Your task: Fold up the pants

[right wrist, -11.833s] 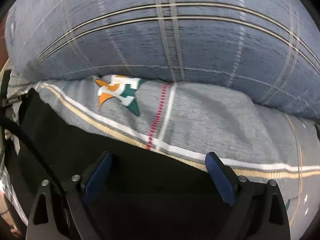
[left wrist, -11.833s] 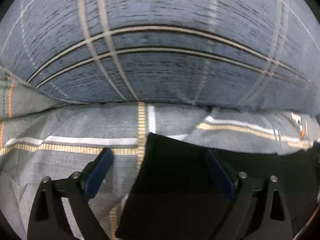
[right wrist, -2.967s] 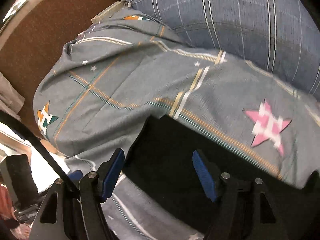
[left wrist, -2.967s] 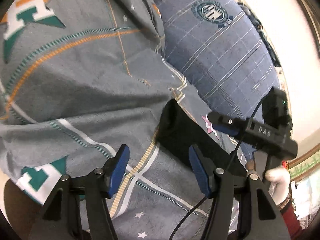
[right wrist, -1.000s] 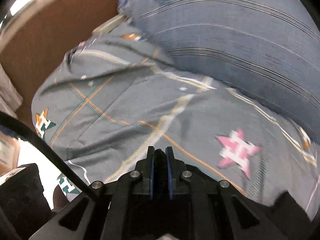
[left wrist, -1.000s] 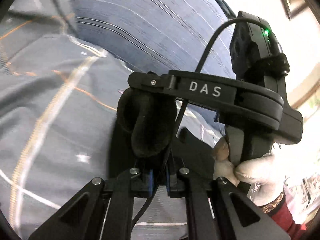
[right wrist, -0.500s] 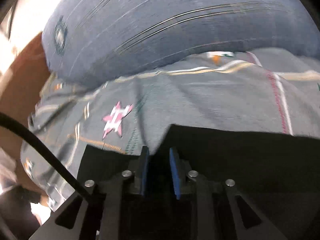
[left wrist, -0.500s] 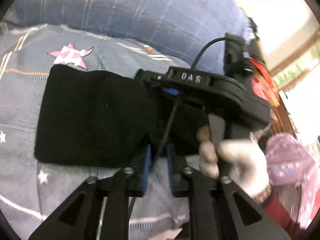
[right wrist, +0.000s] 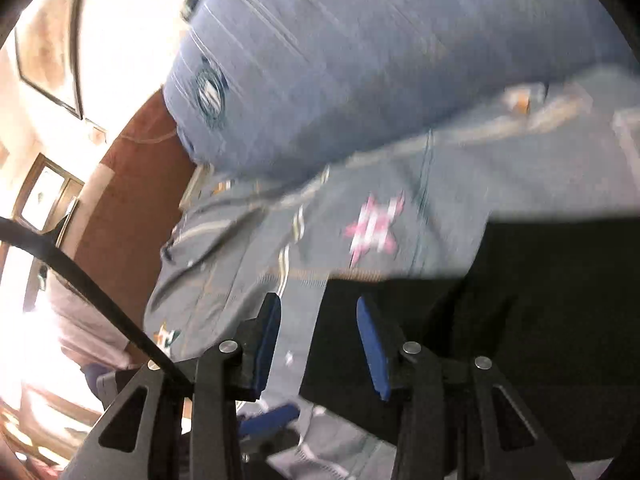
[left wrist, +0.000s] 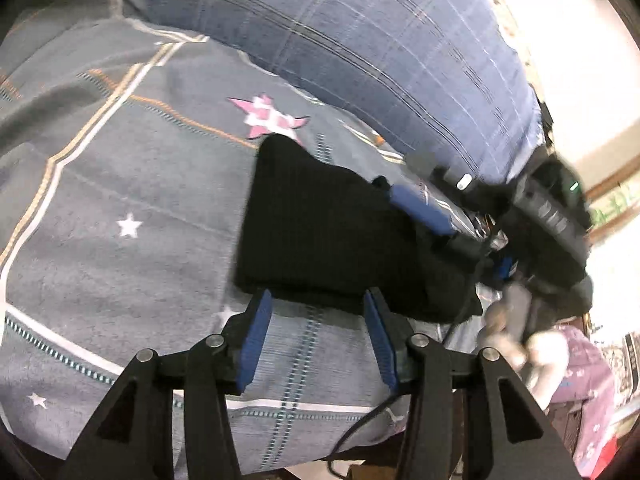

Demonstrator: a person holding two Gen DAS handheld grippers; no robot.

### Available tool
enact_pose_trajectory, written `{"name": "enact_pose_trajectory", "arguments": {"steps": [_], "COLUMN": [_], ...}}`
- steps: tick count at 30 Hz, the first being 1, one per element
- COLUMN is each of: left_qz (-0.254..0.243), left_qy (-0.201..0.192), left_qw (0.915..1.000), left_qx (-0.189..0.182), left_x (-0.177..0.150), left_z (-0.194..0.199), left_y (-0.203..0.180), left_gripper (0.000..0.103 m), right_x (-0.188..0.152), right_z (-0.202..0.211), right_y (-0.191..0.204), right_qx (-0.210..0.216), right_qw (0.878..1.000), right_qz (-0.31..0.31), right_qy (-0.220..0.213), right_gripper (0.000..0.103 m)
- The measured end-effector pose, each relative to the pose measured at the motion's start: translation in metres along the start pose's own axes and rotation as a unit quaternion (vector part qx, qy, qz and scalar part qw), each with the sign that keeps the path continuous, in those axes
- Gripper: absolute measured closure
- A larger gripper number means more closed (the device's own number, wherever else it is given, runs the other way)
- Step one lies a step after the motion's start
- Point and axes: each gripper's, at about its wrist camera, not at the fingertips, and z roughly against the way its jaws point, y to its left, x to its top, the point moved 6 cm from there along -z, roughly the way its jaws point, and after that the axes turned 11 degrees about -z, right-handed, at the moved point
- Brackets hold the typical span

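The black pants (left wrist: pixel 320 232) lie folded in a thick flat stack on the grey patterned bedspread (left wrist: pixel 120 184). My left gripper (left wrist: pixel 316 304) is open and empty, its blue pads just short of the stack's near edge. My right gripper (left wrist: pixel 416 204) shows in the left wrist view, resting over the far right side of the stack. In the right wrist view the pants (right wrist: pixel 540 320) fill the lower right, and my right gripper (right wrist: pixel 318 308) is open at their left edge, holding nothing.
A large blue checked pillow (left wrist: pixel 360 48) lies along the back of the bed, also in the right wrist view (right wrist: pixel 360 60). A brown headboard (right wrist: pixel 132 200) stands at left. The bed's edge and a gloved hand (left wrist: pixel 516 340) are at lower right.
Both grippers were shut on the pants half a second ago; both have opened and let go. The folded stack now lies free on the bedspread.
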Motion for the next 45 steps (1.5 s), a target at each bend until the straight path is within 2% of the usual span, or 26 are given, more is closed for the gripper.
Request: {"name": "enact_pose_trajectory", "arguments": {"steps": [2,4,5,8,10,13,15,16,18,21,23,26,28,29,30,33,36,45], "left_qz": [0.001,-0.005,-0.008,-0.016,-0.014,0.009,0.011,0.007,-0.001,-0.006,-0.010,-0.009,-0.009,-0.008,-0.006,0.003,0.005,-0.037], "left_qy": [-0.002,-0.006,-0.007,-0.013,-0.016,-0.019,-0.024,-0.026,-0.031,-0.034,-0.027,-0.037,-0.057,-0.064,-0.072,-0.084,-0.079,-0.096], "left_qw": [1.0000,0.9999,0.9998,0.9993,0.9991,0.9995,0.9995,0.9995,0.9994,0.9993,0.9994,0.9987,0.9976,0.9971,0.9964,0.9946,0.9947,0.9922], "left_qx": [0.002,0.012,0.017,0.031,0.037,0.023,0.016,0.014,0.011,0.012,0.021,0.034,0.038,0.040,0.045,0.062,0.066,0.071], "left_x": [0.003,0.011,0.016,0.034,0.049,0.056,0.057,0.057,0.054,0.054,0.055,0.052,0.048,0.045,0.041,0.026,0.012,-0.011], "left_z": [0.000,-0.005,-0.011,-0.031,-0.047,-0.059,-0.059,-0.059,-0.060,-0.059,-0.057,-0.036,-0.015,-0.007,0.001,0.018,0.024,0.049], "left_y": [0.000,0.002,0.001,0.001,0.006,0.016,0.016,0.016,0.016,0.016,0.012,0.007,0.002,0.000,-0.001,-0.005,-0.013,-0.051], "left_gripper": [0.057,0.057,0.057,0.057,0.057,0.057,0.056,0.056,0.056,0.056,0.056,0.056,0.056,0.056,0.055,0.052,0.052,0.050], "right_x": [-0.005,-0.006,-0.005,-0.003,-0.003,-0.004,-0.004,-0.003,0.000,-0.002,-0.004,-0.010,-0.018,-0.023,-0.028,-0.045,-0.061,-0.104], "right_z": [-0.010,-0.013,-0.013,-0.007,-0.005,-0.005,-0.004,-0.003,-0.004,-0.002,-0.002,0.007,0.019,0.026,0.032,0.050,0.062,0.073], "right_y": [-0.017,-0.048,-0.058,-0.068,-0.073,-0.078,-0.083,-0.084,-0.085,-0.087,-0.081,-0.066,-0.058,-0.054,-0.051,-0.047,-0.051,-0.059], "right_qx": [-0.018,-0.066,-0.069,-0.024,-0.011,0.011,0.029,0.033,0.037,0.035,0.012,-0.044,-0.074,-0.085,-0.094,-0.116,-0.131,-0.157], "right_qw": [1.000,0.998,0.997,0.998,0.997,0.996,0.994,0.994,0.993,0.993,0.995,0.994,0.991,0.989,0.987,0.982,0.979,0.976], "right_qz": [-0.010,-0.017,-0.021,-0.054,-0.066,-0.079,-0.091,-0.095,-0.102,-0.096,-0.076,-0.044,-0.022,-0.011,-0.001,0.017,0.009,-0.002], "right_qy": [0.002,-0.018,-0.025,-0.035,-0.039,-0.043,-0.046,-0.048,-0.054,-0.065,-0.071,-0.088,-0.106,-0.117,-0.127,-0.147,-0.157,-0.149], "right_gripper": [0.059,0.060,0.066,0.067,0.067,0.067,0.072,0.075,0.087,0.093,0.093,0.086,0.072,0.062,0.057,0.055,0.055,0.052]}}
